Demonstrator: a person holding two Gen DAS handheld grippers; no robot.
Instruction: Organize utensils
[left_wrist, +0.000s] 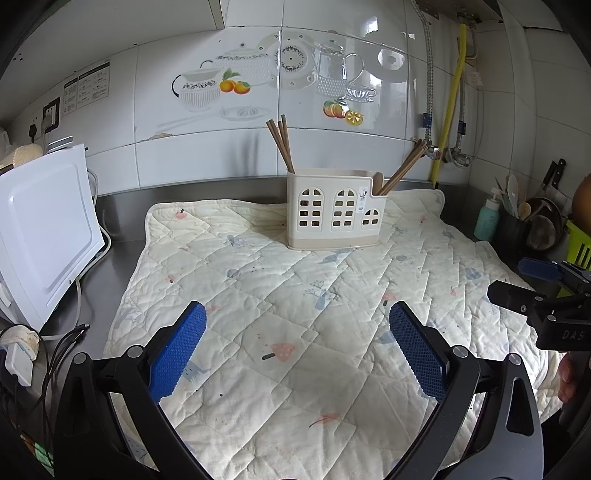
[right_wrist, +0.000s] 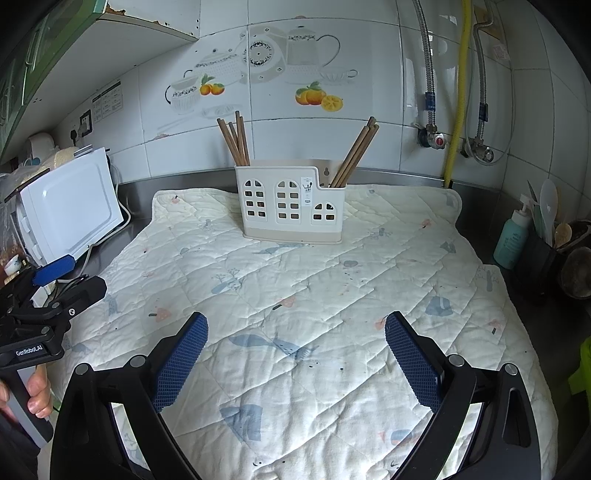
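Observation:
A cream utensil holder (left_wrist: 334, 208) (right_wrist: 291, 201) with window cut-outs stands at the back of a quilted mat (left_wrist: 295, 302) (right_wrist: 295, 295). Brown chopsticks lean in its left compartment (left_wrist: 281, 144) (right_wrist: 233, 142) and in its right compartment (left_wrist: 402, 170) (right_wrist: 356, 151). My left gripper (left_wrist: 297, 321) is open and empty above the near part of the mat. My right gripper (right_wrist: 295, 332) is open and empty too, and shows at the right edge of the left wrist view (left_wrist: 517, 284). The left gripper shows at the left edge of the right wrist view (right_wrist: 70, 277).
A white appliance (left_wrist: 44, 229) (right_wrist: 70, 210) stands at the left with cables beside it. At the right are a teal bottle (left_wrist: 487, 218) (right_wrist: 513, 236) and a dark pot of kitchen tools (left_wrist: 513, 221) (right_wrist: 546, 258). A tiled wall with pipes (right_wrist: 458, 92) is behind.

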